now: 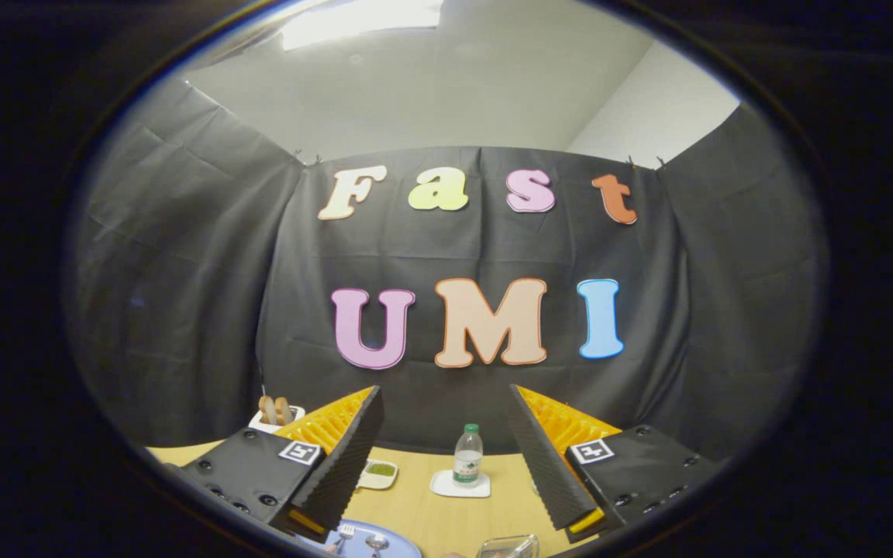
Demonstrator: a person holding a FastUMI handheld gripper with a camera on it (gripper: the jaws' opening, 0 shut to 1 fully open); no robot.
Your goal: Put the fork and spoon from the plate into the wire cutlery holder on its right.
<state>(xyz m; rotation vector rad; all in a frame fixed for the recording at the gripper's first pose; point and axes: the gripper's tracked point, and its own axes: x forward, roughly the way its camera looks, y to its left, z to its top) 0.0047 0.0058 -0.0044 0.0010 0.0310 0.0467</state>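
Observation:
My gripper is held high and level, open, with nothing between its fingers. Far below, by the left finger, lies a blue plate on the wooden table. A fork and a spoon rest on the plate with their heads showing. To the right of the plate, the top rim of the wire cutlery holder peeks into view; the rest of it is cut off.
A small water bottle stands on a white coaster at the far side of the table. A small dish with something green sits left of it. A white holder with brown pieces stands at the back left.

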